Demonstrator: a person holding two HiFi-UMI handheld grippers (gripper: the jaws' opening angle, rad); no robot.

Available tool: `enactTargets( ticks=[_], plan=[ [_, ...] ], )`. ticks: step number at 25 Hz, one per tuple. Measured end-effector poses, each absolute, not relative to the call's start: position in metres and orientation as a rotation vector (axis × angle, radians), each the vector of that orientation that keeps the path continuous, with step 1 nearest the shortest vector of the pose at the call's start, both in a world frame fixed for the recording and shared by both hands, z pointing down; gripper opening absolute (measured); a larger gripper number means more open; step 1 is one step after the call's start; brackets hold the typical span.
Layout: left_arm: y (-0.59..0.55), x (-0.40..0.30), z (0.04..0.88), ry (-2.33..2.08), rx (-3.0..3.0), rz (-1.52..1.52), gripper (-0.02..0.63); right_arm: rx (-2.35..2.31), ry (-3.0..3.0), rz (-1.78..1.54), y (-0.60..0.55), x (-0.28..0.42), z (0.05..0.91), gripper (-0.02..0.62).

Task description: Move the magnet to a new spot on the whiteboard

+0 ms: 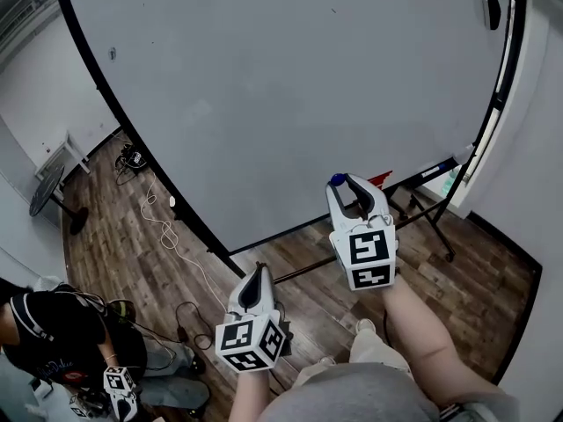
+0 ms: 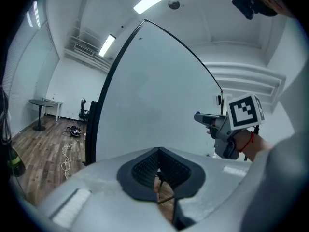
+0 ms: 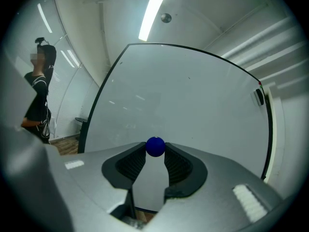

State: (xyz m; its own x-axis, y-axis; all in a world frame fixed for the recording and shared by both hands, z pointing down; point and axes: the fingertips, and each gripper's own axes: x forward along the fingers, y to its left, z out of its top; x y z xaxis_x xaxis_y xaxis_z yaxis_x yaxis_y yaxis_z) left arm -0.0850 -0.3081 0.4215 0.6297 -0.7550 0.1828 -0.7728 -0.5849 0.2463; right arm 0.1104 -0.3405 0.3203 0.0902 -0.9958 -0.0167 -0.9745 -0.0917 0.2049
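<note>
A small round blue magnet (image 1: 337, 180) (image 3: 155, 146) is pinched between the fingertips of my right gripper (image 1: 346, 183) (image 3: 155, 151), which is shut on it. That gripper is held level in front of the lower right part of the big whiteboard (image 1: 308, 86) (image 3: 193, 100), with the magnet off the surface. My left gripper (image 1: 258, 272) (image 2: 158, 151) is lower and to the left, its tips together with nothing between them, also facing the whiteboard (image 2: 154, 95). In the left gripper view, the right gripper (image 2: 205, 118) shows on the right.
The board stands on a black frame with legs (image 1: 431, 209) on a wooden floor. A black object (image 1: 491, 11) sticks to the board's upper right corner. White cables (image 1: 163, 222) lie on the floor at left, near a round table (image 1: 44, 187). A person (image 1: 53, 332) crouches at lower left.
</note>
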Motion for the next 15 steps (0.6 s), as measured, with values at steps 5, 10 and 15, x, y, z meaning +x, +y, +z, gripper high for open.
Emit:
enactTargets(
  ticks=[5, 10, 15],
  plan=[
    [-0.309, -0.052, 0.424, -1.233, 2.544, 0.074, 0.003, 2.198, -2.015, -0.221, -0.341, 0.143, 0.329, 0.123],
    [-0.314, -0.017, 0.422, -1.248, 2.542, 0.066, 0.003, 2.167, -2.025, -0.210, -0.351, 0.176, 0.336, 0.123],
    [-0.323, 0.009, 0.418, -1.280, 2.539, 0.059, 0.003, 2.141, -2.032, -0.207, -0.362, 0.202, 0.345, 0.123]
  ],
)
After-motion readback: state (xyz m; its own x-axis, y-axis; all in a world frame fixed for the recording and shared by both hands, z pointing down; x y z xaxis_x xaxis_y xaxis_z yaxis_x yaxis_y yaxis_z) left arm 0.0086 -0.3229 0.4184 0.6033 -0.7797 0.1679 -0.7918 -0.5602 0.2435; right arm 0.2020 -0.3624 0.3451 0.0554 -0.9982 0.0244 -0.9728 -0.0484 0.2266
